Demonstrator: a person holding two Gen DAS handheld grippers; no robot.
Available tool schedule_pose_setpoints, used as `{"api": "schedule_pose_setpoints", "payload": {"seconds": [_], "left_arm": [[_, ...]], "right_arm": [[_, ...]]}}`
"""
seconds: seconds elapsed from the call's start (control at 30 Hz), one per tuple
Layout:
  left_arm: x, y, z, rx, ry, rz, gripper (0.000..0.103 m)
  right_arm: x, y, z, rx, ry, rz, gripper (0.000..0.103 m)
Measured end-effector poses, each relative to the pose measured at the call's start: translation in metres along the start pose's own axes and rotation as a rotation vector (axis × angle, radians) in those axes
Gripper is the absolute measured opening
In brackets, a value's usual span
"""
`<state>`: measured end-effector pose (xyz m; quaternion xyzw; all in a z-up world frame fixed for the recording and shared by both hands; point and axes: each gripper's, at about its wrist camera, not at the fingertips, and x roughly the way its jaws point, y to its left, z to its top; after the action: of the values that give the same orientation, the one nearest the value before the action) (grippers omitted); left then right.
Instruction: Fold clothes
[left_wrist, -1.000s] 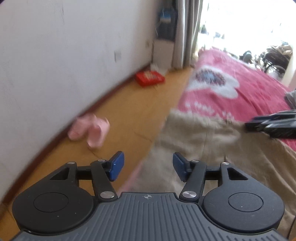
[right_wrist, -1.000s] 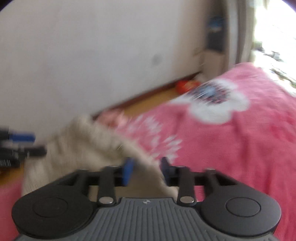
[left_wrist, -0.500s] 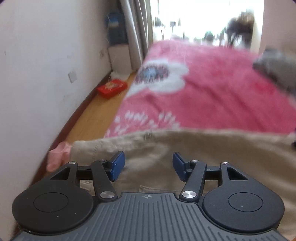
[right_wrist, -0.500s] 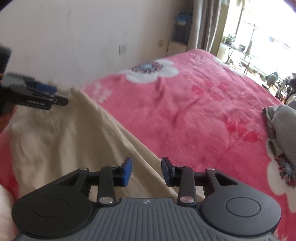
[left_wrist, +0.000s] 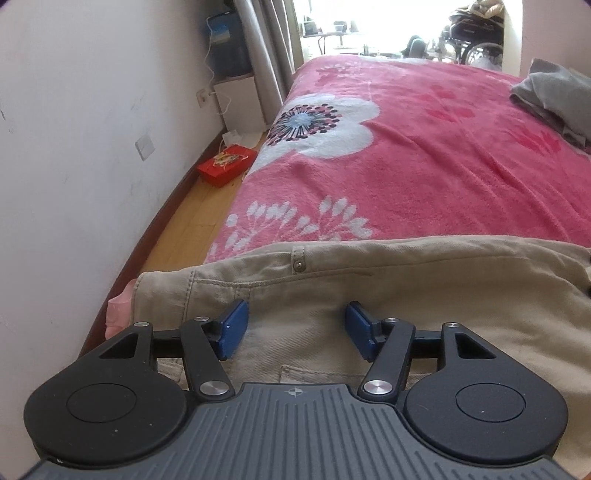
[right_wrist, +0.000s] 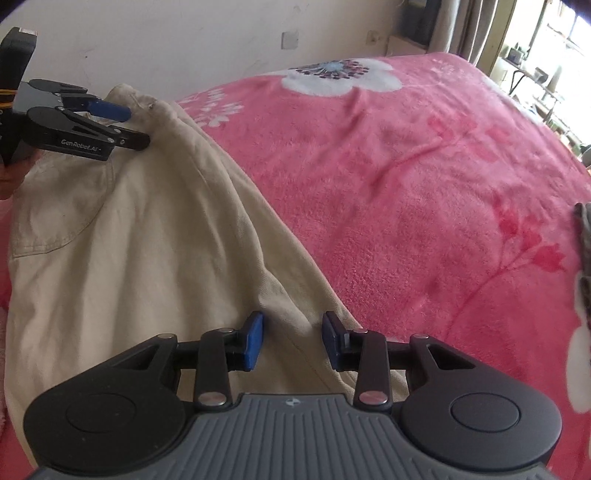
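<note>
Beige trousers (left_wrist: 369, 295) lie spread on the pink flowered blanket (left_wrist: 424, 166), with the waistband and a metal rivet (left_wrist: 298, 264) towards the bed's left edge. My left gripper (left_wrist: 295, 328) hovers open just over the cloth below the waistband, nothing pinched between its blue pads. In the right wrist view the trousers (right_wrist: 129, 240) run from the upper left down to my right gripper (right_wrist: 291, 339). It is open over a seam near the garment's right edge. The left gripper (right_wrist: 122, 123) shows there by the waistband corner, a hand behind it.
A crumpled grey garment (left_wrist: 554, 96) lies on the bed's far right. Between bed and white wall is a strip of wooden floor with a red box (left_wrist: 225, 166) and a pink slipper (left_wrist: 118, 310). A white cabinet (left_wrist: 240, 99) and curtains stand at the far end.
Both cameras have swung from the wall and floor towards the bed and steadied. The trousers have gone from bunched and moving to lying flat. The left gripper now sits over the waistband.
</note>
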<state>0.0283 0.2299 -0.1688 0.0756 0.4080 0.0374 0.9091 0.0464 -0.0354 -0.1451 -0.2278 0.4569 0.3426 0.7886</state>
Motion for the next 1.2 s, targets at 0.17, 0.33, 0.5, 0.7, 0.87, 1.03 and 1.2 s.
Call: {"api": "schedule_pose_setpoints", "payload": {"seconds": [0.17,0.33,0.5,0.7,0.87,1.03,1.2], "left_arm": [[-0.001,0.000,0.000,-0.004,-0.004,0.002,0.061],[0.001,-0.005,0.000,0.011,-0.010,0.021,0.061],[0.002,-0.008,-0.002,0.033,-0.020,0.028,0.061],[0.001,-0.014,-0.001,0.077,-0.022,0.057,0.062],[-0.013,-0.017,0.004,0.092,-0.055,0.090,0.061],[-0.043,-0.030,0.014,0.059,-0.133,0.083,0.061],[-0.044,-0.076,0.017,0.109,-0.097,0.002,0.061]], "right_arm": [[-0.023,0.002,0.004,-0.016,-0.083,-0.091,0.001],[-0.013,0.002,0.006,-0.043,-0.086,-0.145,0.001],[0.023,0.003,-0.003,0.024,-0.070,-0.185,0.004],[-0.020,-0.069,-0.060,0.717,-0.248,-0.136,0.020],[-0.094,-0.105,-0.145,1.088,-0.411,-0.100,0.023],[-0.168,-0.101,-0.220,1.147,-0.426,-0.247,0.023],[-0.187,-0.126,-0.289,1.320,-0.432,-0.379,0.040]]}}
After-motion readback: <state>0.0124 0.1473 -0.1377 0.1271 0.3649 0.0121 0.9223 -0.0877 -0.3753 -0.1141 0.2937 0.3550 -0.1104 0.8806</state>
